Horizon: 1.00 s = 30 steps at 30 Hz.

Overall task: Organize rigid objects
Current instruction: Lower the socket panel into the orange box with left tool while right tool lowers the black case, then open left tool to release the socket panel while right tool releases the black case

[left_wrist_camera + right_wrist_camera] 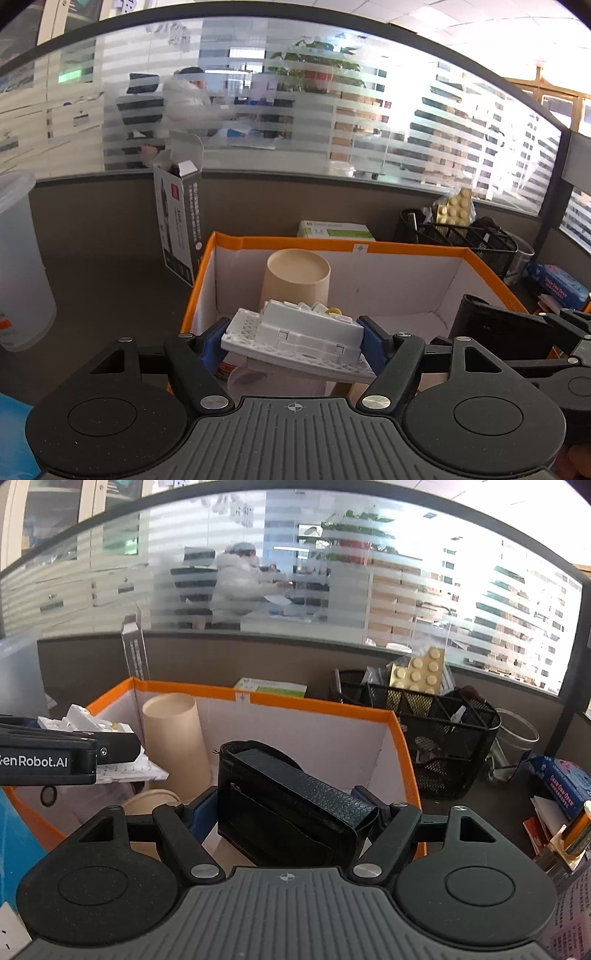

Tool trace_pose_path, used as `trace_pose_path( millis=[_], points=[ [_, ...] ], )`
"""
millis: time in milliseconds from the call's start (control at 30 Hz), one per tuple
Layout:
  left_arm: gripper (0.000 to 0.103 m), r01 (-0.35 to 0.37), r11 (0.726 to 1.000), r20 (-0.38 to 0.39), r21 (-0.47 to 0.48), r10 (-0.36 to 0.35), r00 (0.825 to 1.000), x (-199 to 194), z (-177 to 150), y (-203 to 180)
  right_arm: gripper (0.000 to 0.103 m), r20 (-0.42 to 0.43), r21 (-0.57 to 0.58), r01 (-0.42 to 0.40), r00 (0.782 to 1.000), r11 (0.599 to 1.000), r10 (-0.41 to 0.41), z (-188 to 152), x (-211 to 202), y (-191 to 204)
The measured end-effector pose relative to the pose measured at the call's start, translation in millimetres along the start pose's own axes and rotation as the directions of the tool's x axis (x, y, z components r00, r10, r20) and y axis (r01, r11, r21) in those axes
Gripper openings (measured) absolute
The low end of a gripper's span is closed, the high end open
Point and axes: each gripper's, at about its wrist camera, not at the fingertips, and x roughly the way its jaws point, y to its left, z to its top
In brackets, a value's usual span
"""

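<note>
The left gripper [293, 341] was clamped on a white plastic wall-switch module [295, 338], its blue finger pads [373, 338] pressing both ends. The module sat tilted, lower on its right side, and was held above the near left part of an orange-rimmed cardboard box [332, 244] with white inner walls.

The right gripper [286, 812] held a black leather wallet [291, 805] between its fingers, the wallet angled and partly unfolded, over the middle of the same box [317, 705]. From the right wrist view, the left gripper [110, 747] showed at the left edge, carrying the white module [85, 718] above the box's left side.

Inside the box a beige cardboard tube [297, 280] stood upright near the far wall, just behind the module. A round beige lid [151, 801] lay low in the box beside the tube's base.

Beyond the box on the grey bench [110, 288] stood an opened tall product carton [181, 221], a flat white and green box [334, 229], and a black mesh organiser [432, 731] holding a cream studded building plate [421, 675]. Frosted striped glass [295, 572] ran along the back.
</note>
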Motion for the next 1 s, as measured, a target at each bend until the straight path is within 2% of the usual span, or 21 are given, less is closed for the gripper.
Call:
trace_pose_path(
  millis=[300, 400, 500, 733, 1000],
  points=[
    [0.073, 0.017, 1.0, -0.001, 0.016, -0.017, 1.0, 2, -4, -4, 0.08, -0.046, 0.008, 0.006, 0.999, 1.0, -0.005, -5, 13, 1],
    [0.074, 0.005, 1.0, 0.041, 0.028, -0.006, 0.999, -9, -2, -5, 0.082, -0.038, 0.006, 0.018, 0.999, 1.0, -0.018, -6, 11, 1],
    [0.083, -0.013, 0.999, 0.081, 0.035, 0.011, 0.997, -25, 3, -4, 0.086, -0.022, 0.002, 0.039, 0.999, 0.999, -0.039, -2, 3, 0],
    [0.092, -0.019, 1.0, 0.167, 0.001, 0.019, 0.986, -70, 15, 5, 0.088, 0.044, 0.005, 0.08, 0.996, 0.997, -0.08, 10, -35, -3],
    [0.101, -0.033, 0.999, 0.258, -0.01, 0.034, 0.966, -125, 11, 5, 0.092, 0.139, -0.02, 0.069, 0.988, 0.997, -0.066, 11, -95, 17]
  ],
)
